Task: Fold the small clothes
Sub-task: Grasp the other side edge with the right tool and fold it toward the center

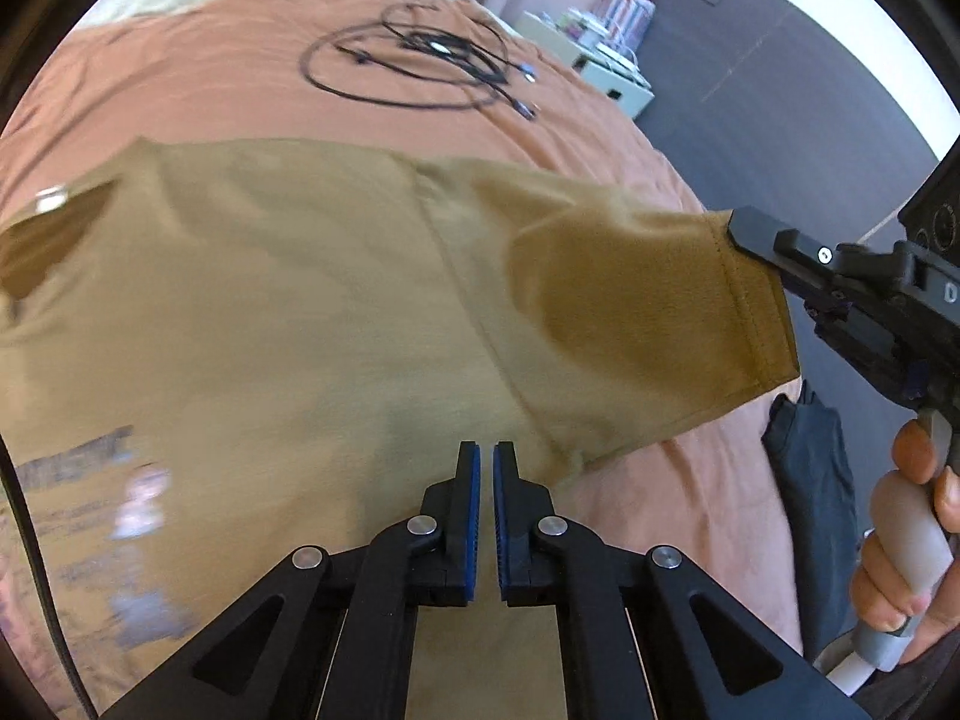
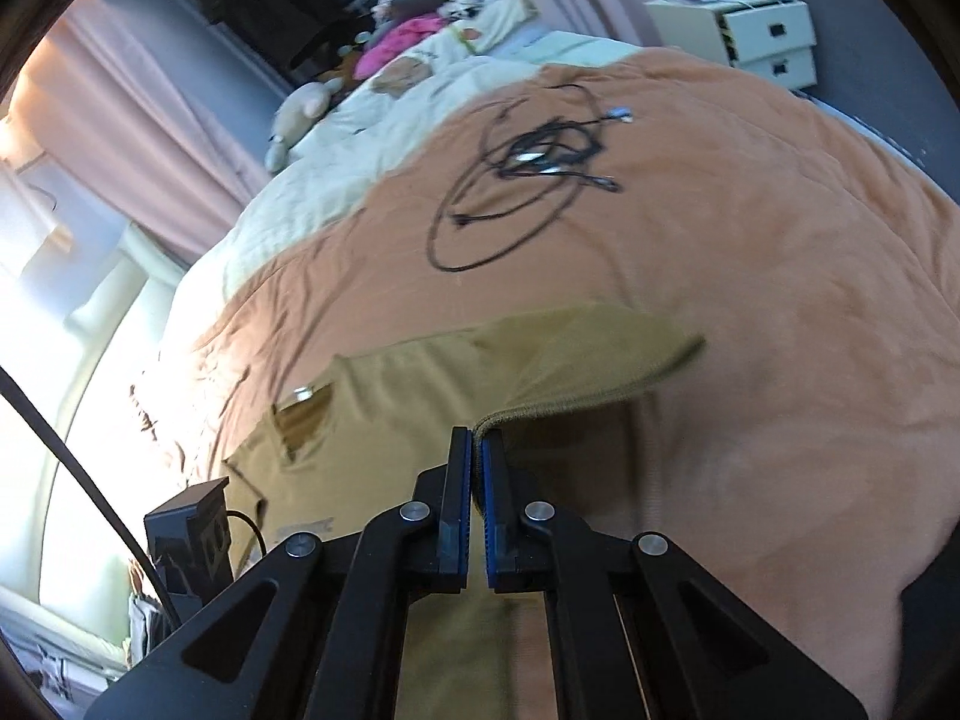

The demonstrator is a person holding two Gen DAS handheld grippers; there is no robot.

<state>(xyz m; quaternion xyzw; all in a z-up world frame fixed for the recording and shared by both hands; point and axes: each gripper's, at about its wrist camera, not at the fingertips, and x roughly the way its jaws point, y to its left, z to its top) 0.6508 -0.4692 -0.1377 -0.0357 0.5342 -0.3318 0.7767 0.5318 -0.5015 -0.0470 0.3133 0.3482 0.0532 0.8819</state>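
The right gripper [image 2: 478, 450] is clamped on the sleeve [image 1: 690, 294] hem, raising it for folding. The left gripper [image 1: 486, 462] (closed) pins the shirt [image 1: 270, 300] body.

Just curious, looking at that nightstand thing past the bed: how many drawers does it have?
2 drawers show on the white cabinet beyond the bed's far corner: the upper drawer and the lower drawer directly beneath it. More may be hidden below the orange blanket.

Black left gripper [image 1: 486, 462], blue ribbed pads, silver pivot screws, pale grey handle, possibly taped, on right gripper [image 1: 735, 228]
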